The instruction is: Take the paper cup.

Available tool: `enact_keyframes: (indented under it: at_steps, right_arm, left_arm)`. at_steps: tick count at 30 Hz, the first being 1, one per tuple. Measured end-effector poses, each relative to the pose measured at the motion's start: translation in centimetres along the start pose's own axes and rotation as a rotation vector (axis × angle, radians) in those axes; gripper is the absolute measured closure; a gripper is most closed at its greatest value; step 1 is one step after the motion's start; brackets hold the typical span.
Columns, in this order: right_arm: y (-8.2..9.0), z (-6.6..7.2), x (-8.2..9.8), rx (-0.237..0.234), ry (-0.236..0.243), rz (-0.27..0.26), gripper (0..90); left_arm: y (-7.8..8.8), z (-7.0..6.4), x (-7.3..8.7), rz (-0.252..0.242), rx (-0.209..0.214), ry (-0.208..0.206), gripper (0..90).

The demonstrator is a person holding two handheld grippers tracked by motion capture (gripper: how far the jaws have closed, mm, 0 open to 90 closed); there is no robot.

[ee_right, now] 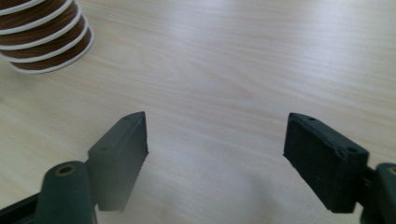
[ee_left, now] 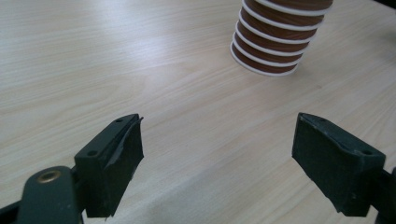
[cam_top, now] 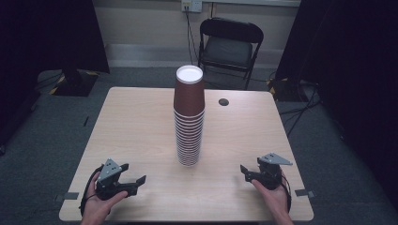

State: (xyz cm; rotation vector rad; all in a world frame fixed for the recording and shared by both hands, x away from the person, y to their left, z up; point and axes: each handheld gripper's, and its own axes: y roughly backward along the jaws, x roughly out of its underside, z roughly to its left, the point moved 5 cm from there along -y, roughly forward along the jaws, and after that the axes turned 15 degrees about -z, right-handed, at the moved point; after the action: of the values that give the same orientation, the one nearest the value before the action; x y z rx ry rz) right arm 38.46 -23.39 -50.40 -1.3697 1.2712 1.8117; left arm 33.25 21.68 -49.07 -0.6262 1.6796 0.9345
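Low on the table, left tongs (cam_top: 133, 179) and right tongs (cam_top: 244, 171) gape empty, flanking the cup stack (cam_top: 189, 117).

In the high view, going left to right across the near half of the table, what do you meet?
left gripper → cup stack → right gripper

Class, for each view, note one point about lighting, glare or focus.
High view: the room's edges are dark, the table evenly lit. Left gripper view: pale glare on the wood left of the cup stack. Right gripper view: the near left jaw looks soft, its lower part hazed.
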Motion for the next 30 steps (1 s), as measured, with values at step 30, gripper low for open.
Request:
enact_keyframes:
  at_steps: [30]
  right_arm:
    - [1.9, 6.3, -5.4, -0.27, 0.013, -0.079, 24.3]
  left_arm:
    - [-0.1, -1.0, -0.7, -0.04, 0.031, -0.042, 15.8]
